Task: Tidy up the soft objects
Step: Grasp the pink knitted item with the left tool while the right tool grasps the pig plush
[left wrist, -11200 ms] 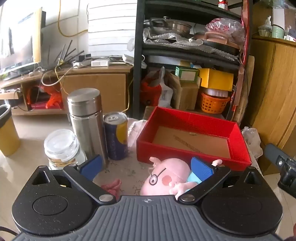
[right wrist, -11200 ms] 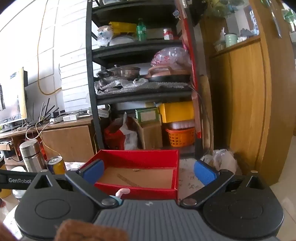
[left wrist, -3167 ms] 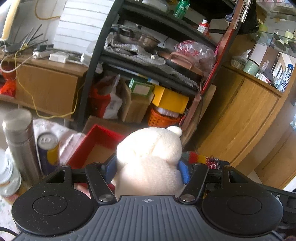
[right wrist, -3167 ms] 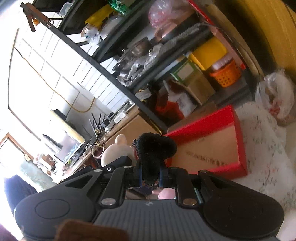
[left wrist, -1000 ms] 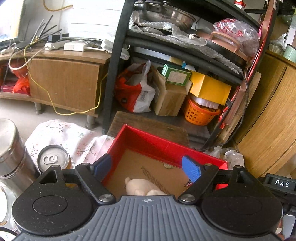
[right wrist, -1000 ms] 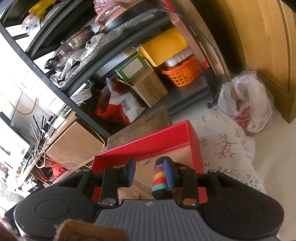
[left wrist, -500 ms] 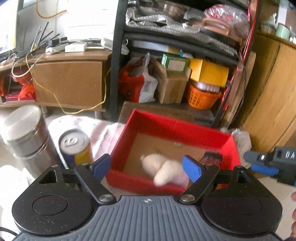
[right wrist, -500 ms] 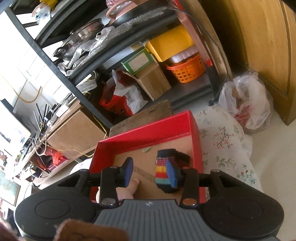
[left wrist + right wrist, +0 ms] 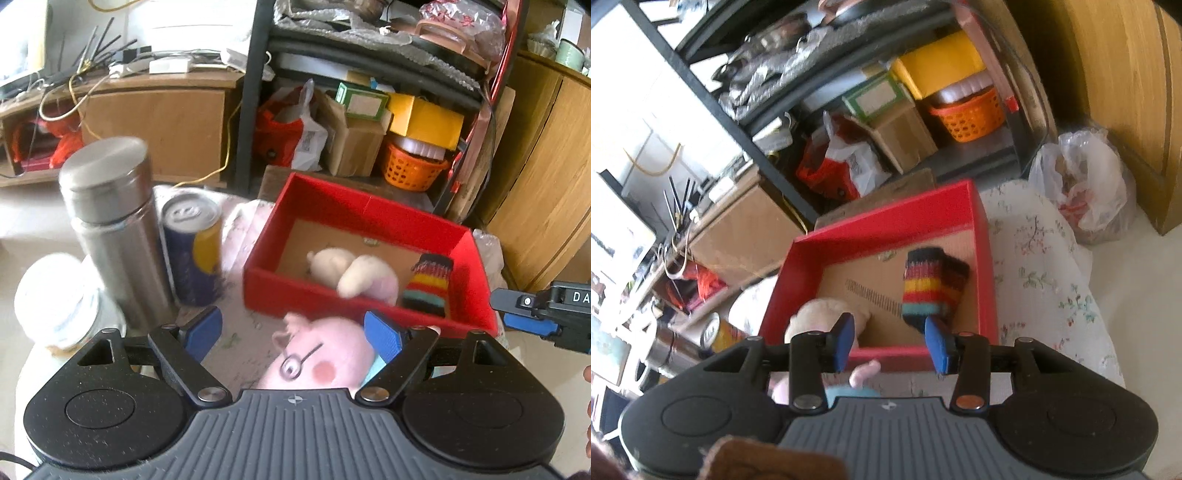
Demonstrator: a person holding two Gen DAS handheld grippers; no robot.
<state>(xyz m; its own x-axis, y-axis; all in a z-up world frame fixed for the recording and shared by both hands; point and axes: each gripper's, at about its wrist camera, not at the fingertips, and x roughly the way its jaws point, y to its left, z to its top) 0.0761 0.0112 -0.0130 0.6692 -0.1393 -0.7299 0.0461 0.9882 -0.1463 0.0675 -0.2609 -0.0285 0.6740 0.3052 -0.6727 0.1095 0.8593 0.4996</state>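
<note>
Two soft toys lie in the red box (image 9: 369, 218), one waits outside.

Our left gripper (image 9: 291, 332) stands spread wide, pinching nothing, above the pink pig plush (image 9: 317, 360) on the floral cloth (image 9: 1041, 266) just before the box. Our right gripper (image 9: 890, 341) has just been opening; nothing sits between its jaws, and the striped knit toy (image 9: 932, 286) rests free in the box beside the cream plush (image 9: 343, 267).

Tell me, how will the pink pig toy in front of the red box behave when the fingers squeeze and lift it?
The pink pig toy looks plush, so it will probably compress and feel light. Its limbs may dangle. Lying flat on the cloth beside the red box, it seems unlikely to roll.
</note>
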